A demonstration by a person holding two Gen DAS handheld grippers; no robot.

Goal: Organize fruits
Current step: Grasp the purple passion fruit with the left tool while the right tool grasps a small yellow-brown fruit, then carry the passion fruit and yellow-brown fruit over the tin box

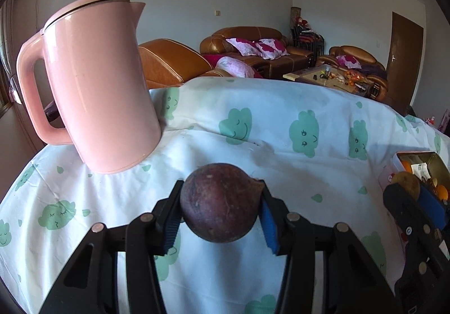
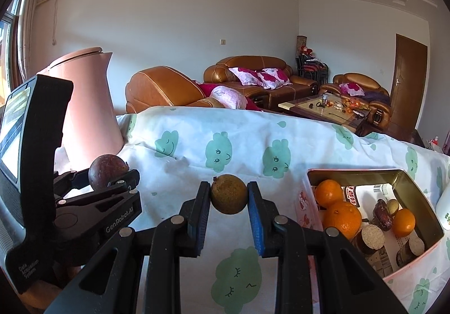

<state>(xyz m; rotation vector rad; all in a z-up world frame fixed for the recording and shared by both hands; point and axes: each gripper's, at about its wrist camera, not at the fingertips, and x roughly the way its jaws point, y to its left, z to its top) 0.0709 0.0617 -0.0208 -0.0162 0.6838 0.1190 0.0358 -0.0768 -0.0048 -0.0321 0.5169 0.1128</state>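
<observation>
My left claw (image 1: 222,211), at lower centre of the frame, is closed on a dark purple passion fruit (image 1: 220,203). My right claw (image 2: 228,203) pinches a brownish-yellow passion fruit (image 2: 229,194). At right, the tin box (image 2: 416,187) holds oranges (image 2: 341,218). A pink kettle (image 1: 101,83) stands upper left.

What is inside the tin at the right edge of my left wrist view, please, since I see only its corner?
Observer: The tin holds three oranges, cork-topped jars and a small dark fruit.
Operator: Thank you. What do the right tongs carry?
Observer: The right tongs are shut on a yellow-brown round fruit, held above the cloth.
Operator: How does my own fruit look from there?
Observer: The purple fruit sits between the left tongs, lifted beside the pink kettle.
</observation>
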